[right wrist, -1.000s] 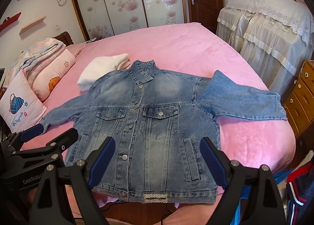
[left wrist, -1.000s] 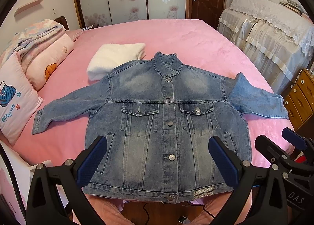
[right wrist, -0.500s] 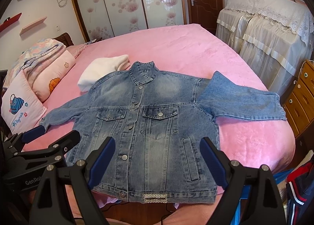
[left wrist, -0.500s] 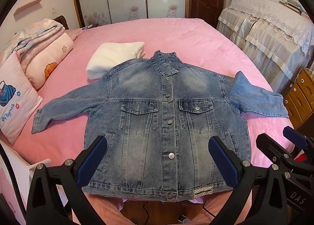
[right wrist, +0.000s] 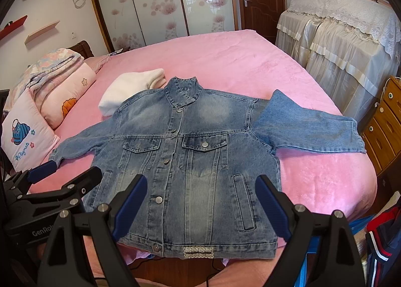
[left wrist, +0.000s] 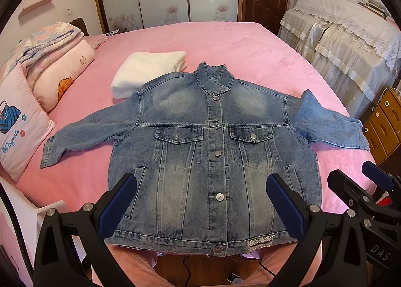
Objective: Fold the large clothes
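Nothing has shifted since the earlier frames: the denim jacket [left wrist: 213,156] lies in the same place, flat and buttoned, front up, its hem at the near edge of the bed [left wrist: 225,44] and its collar toward the middle. Both sleeves are spread sideways, the one toward the right edge showing its paler inside. The left gripper [left wrist: 200,201] and the right gripper [right wrist: 200,206] hover where they were above the hem, each with jaws spread wide and pinching nothing. One folded white garment [left wrist: 147,71] sits just beyond the jacket's shoulder, partly covered by it. Two pillows [left wrist: 22,124] and one folded quilt [left wrist: 47,41] lie along the left edge. Beside the right edge stand a lace-draped piece of furniture [right wrist: 345,36] and a wooden drawer chest [right wrist: 386,121]. Five jacket buttons run down the placket.
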`<action>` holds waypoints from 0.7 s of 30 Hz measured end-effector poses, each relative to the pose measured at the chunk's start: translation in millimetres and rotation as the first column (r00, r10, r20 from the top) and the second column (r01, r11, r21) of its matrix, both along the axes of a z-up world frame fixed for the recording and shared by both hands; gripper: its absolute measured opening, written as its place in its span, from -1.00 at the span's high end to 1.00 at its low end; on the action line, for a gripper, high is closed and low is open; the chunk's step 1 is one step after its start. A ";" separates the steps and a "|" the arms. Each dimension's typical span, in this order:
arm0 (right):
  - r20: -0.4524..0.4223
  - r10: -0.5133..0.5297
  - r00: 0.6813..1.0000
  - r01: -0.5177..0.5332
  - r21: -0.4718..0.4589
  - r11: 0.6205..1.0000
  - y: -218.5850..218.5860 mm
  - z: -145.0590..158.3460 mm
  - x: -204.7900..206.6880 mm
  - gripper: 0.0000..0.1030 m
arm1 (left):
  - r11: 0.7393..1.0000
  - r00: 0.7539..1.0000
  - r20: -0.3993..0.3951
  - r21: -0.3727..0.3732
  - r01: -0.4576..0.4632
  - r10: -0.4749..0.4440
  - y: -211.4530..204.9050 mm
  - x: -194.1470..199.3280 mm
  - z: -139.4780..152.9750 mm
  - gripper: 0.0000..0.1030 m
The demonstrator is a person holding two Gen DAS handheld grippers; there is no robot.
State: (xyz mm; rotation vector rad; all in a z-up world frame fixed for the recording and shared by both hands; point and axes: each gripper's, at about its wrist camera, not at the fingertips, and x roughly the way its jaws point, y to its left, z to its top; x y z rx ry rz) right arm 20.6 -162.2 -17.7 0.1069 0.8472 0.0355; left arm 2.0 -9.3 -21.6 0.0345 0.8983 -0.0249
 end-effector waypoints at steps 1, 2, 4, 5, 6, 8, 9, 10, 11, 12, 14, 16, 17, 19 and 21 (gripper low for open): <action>0.000 0.000 1.000 0.000 -0.001 1.000 -0.1 0.0 -0.2 -0.72 | 1.000 1.000 0.000 0.000 0.000 0.000 0.1 0.6 0.2 -0.99; 0.000 0.000 1.000 0.000 0.001 1.000 -0.1 0.0 0.0 -0.72 | 1.000 1.000 0.000 0.000 0.000 0.000 0.1 0.2 0.1 -0.99; -0.001 -0.001 1.000 0.001 0.000 1.000 -0.1 -0.1 -0.2 -0.72 | 1.000 1.000 -0.001 0.000 -0.001 0.001 0.1 0.1 0.2 -0.99; 0.000 -0.001 1.000 0.001 0.000 1.000 0.0 0.0 0.0 -0.72 | 1.000 1.000 -0.001 0.000 0.000 0.000 0.2 0.4 0.3 -0.99; -0.001 -0.001 1.000 0.001 -0.001 1.000 0.1 0.1 0.0 -0.72 | 1.000 1.000 -0.002 0.000 0.000 0.000 0.3 0.5 0.3 -0.99; -0.002 -0.001 1.000 0.001 -0.001 1.000 0.0 0.1 0.2 -0.72 | 1.000 1.000 -0.005 -0.001 -0.001 0.001 1.8 0.1 0.3 -0.99; -0.002 -0.001 1.000 0.001 0.000 1.000 0.0 0.0 0.1 -0.72 | 1.000 1.000 -0.004 -0.002 0.000 0.000 1.7 0.0 0.2 -0.98; -0.002 -0.001 1.000 0.001 0.001 1.000 -0.2 -0.1 -0.2 -0.72 | 1.000 1.000 -0.005 -0.002 0.000 0.000 1.8 -1.1 0.0 -0.99; -0.001 0.000 1.000 0.000 0.000 1.000 0.4 -0.2 0.1 -0.72 | 1.000 1.000 -0.004 0.000 0.000 0.000 1.5 0.0 0.1 -0.99; -0.001 0.000 1.000 0.000 -0.001 1.000 0.3 -0.3 -0.3 -0.72 | 1.000 1.000 -0.004 0.001 -0.001 0.001 1.5 -0.9 -0.2 -0.99; -0.001 -0.001 1.000 0.001 0.000 1.000 0.4 -0.3 0.2 -0.72 | 1.000 1.000 -0.006 0.000 0.000 0.000 2.1 -0.7 -0.4 -0.99; -0.005 -0.001 1.000 0.001 0.003 1.000 0.5 -0.7 -0.1 -0.72 | 1.000 1.000 -0.010 -0.002 0.000 0.000 3.6 -0.5 -2.3 -0.99; -0.008 -0.002 1.000 0.002 0.006 1.000 -0.3 -1.2 -0.4 -0.72 | 1.000 1.000 -0.013 -0.003 0.000 0.000 4.0 -0.5 -3.0 -0.99; -0.012 -0.004 1.000 0.004 0.013 1.000 -1.6 -2.2 -1.2 -0.72 | 1.000 1.000 -0.015 -0.003 0.000 0.000 4.8 0.8 -3.5 -0.99; -0.011 -0.004 1.000 0.004 0.012 1.000 -1.4 -2.4 -0.9 -0.72 | 1.000 1.000 -0.014 -0.003 -0.001 0.001 4.8 1.0 -3.3 -0.99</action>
